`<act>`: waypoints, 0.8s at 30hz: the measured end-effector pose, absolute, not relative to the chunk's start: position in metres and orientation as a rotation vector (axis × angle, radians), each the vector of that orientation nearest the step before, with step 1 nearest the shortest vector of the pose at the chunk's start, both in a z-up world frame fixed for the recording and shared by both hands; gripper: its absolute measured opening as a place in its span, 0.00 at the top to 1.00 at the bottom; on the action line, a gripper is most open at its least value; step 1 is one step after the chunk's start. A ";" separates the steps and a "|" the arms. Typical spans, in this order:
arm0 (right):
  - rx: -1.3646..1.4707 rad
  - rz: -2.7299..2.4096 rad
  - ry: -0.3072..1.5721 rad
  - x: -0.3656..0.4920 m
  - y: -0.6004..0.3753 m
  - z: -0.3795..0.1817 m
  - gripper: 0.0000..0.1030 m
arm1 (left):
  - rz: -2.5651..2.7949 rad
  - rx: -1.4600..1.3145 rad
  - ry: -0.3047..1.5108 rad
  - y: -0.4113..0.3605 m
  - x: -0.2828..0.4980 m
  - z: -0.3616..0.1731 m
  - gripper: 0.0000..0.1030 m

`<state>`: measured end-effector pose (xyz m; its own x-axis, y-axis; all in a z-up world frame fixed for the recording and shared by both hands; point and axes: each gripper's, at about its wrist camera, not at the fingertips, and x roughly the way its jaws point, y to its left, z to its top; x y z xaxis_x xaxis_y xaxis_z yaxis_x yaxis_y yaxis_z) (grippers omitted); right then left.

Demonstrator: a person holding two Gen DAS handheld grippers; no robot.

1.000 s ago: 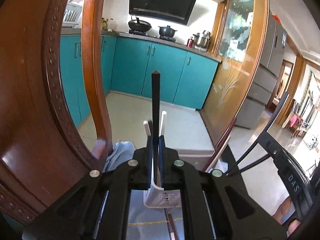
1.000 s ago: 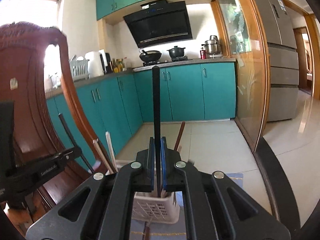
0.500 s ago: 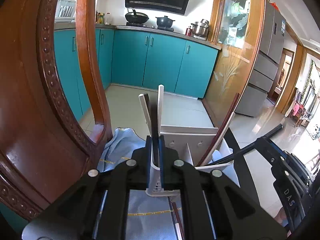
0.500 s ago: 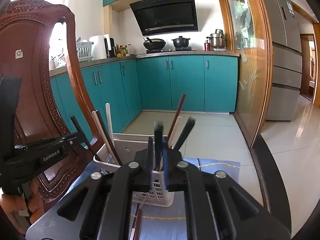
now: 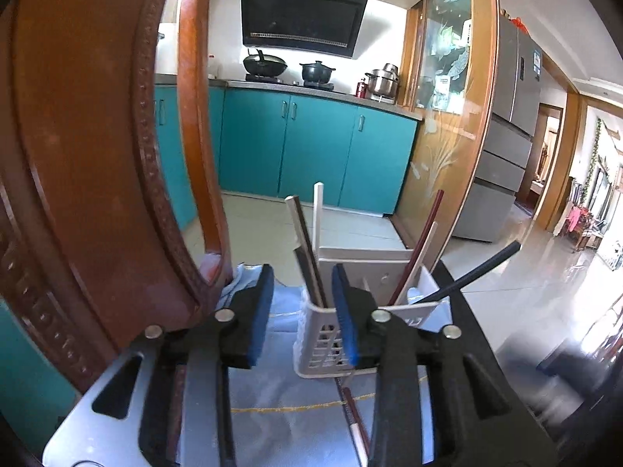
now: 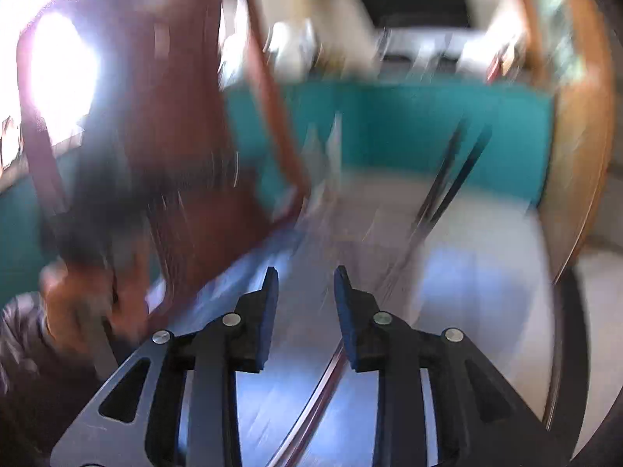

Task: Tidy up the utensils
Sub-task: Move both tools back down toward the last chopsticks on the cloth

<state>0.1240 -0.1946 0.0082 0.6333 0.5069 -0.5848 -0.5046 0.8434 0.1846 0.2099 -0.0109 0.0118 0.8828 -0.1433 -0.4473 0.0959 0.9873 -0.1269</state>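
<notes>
The wooden chair back (image 5: 97,163) fills everything to the left of the left gripper (image 5: 301,303), and the blue cloth (image 5: 280,381) covers the surface under both tools. On it, just ahead of the left gripper and slightly to its right, stands the white basket (image 5: 317,344), its near corner partly behind the right-hand pad; several chopsticks stand in it, their long axes near upright, while a black one (image 5: 473,272) leans far out to the right. The left gripper's jaws are opening with nothing pressed between the pads. A loose reddish chopstick (image 5: 352,412) lies flat on the cloth below the basket, its long axis running roughly along the tool's pointing line, under the right-hand finger. In the right wrist view the right gripper (image 6: 305,303) also has its jaws opening and empty, and a long thin chopstick (image 6: 311,401) lies on the cloth directly beneath the gap, slanting from lower left toward upper right. Judging by this, the right gripper sits nearer a loose stick and would have to drop toward it and turn across its axis. That view is heavily blurred: the basket, the standing sticks and the person's hand (image 6: 74,303) at the left are only smears, so whether the two views show the same loose chopstick cannot be told.
</notes>
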 end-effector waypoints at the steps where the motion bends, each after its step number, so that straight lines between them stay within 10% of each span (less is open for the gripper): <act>1: -0.028 0.542 0.759 0.135 -0.184 -0.016 0.71 | -0.118 -0.098 0.478 -0.010 0.209 0.009 0.67; 8: 0.011 0.375 1.063 0.187 -0.168 -0.103 0.74 | -0.100 -0.105 0.547 -0.004 0.207 -0.012 0.67; 24: 0.100 0.241 1.186 0.190 -0.220 -0.109 0.92 | -0.172 -0.044 0.763 -0.016 0.202 -0.063 0.61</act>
